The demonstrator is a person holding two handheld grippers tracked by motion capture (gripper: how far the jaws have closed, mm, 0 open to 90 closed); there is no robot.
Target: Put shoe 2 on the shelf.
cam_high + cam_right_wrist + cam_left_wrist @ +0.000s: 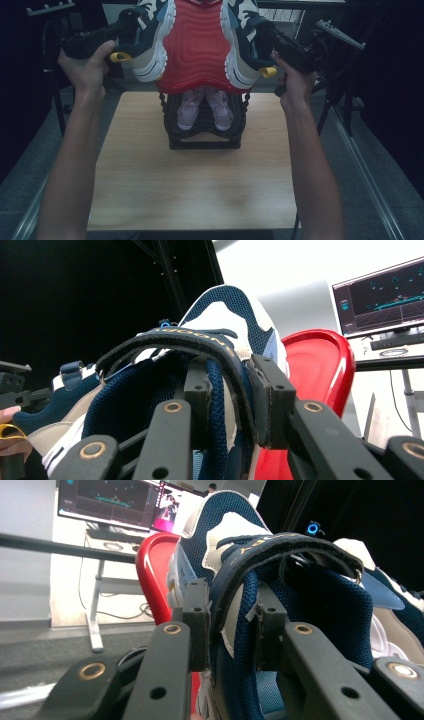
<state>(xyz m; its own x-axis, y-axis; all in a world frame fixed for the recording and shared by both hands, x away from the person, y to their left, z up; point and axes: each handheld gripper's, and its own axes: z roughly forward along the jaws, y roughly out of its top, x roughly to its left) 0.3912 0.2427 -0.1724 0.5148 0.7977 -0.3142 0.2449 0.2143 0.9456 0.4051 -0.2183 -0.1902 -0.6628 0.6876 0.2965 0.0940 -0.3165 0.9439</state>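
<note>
Both grippers were clamped on the sneakers, lifting them with the red tray above the black rack.

High view: the left gripper [131, 22] and right gripper [260, 25] held the left sneaker [150, 45] and right sneaker [240, 50] beside the red tray [197, 45], over the black rack [205, 127] on the table [150, 185]. Left gripper view: jaws were nearly shut, pinching the strap and collar of the left sneaker [280, 580]. Right gripper view: likewise on the right sneaker [210, 355]. Keeping both hands level should stop the load tipping.

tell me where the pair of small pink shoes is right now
In the high view the pair of small pink shoes sits inside the black rack at the wooden table's far middle, below the lifted red tray.
</note>
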